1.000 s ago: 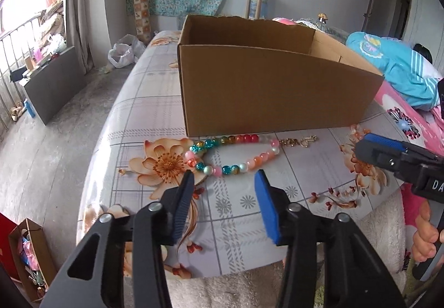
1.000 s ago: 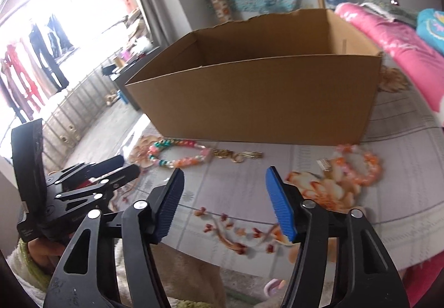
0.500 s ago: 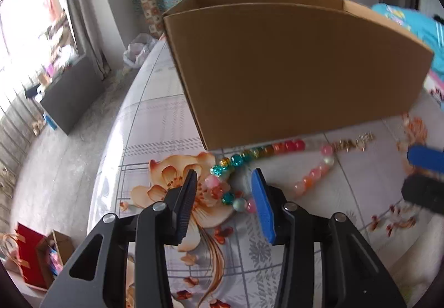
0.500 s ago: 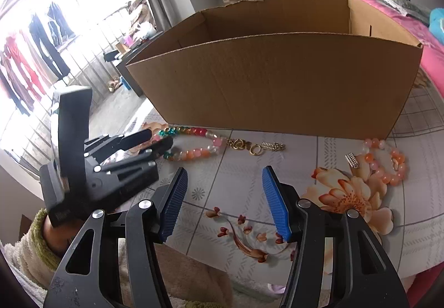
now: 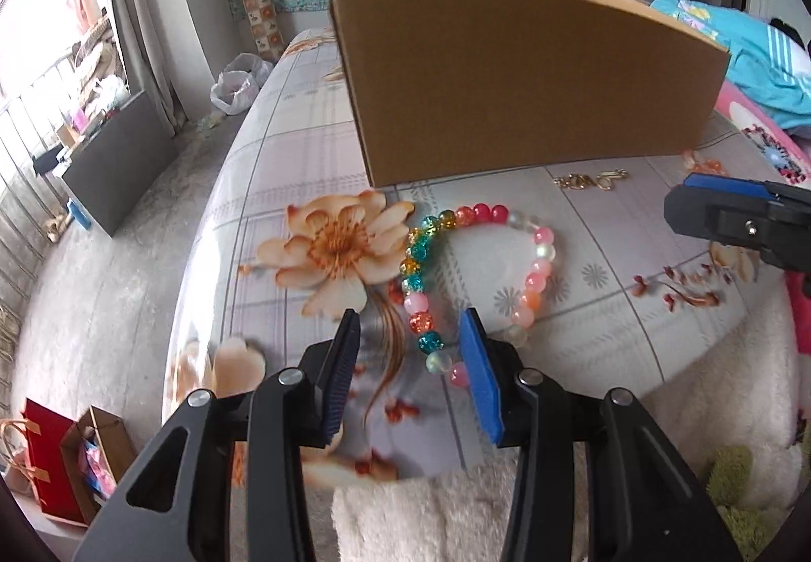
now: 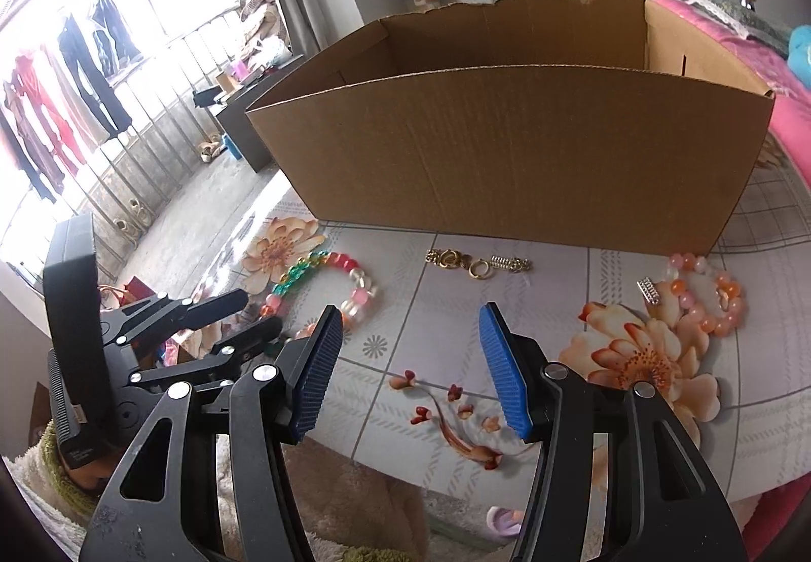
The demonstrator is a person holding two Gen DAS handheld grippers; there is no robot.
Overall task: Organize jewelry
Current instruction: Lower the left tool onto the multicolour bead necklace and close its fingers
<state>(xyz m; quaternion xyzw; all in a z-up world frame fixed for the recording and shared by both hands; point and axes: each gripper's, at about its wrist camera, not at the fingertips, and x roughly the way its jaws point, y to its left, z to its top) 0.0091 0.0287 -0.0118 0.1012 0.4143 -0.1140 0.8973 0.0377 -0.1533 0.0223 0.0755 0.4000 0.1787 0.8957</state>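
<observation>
Left gripper (image 5: 409,354) now lower and nearer, jaws half open astride the near beads of the bracelet (image 5: 474,281) on the table (image 5: 598,339), not pinching yet. Likely about to grip, then carry to box (image 5: 527,80). Right gripper (image 6: 410,369) idle, open, empty.

- No words, numbers, brand names or signs can be read in either view.
- The cardboard box (image 6: 507,156) has plain brown walls with no print or label showing.
- The blue jacket (image 5: 750,55) at the right edge of the left wrist view carries a small badge, but it is too blurred to read.
- The tall patterned tube (image 5: 258,12) by the far wall shows only squares of pattern, no letters that can be made out.
</observation>
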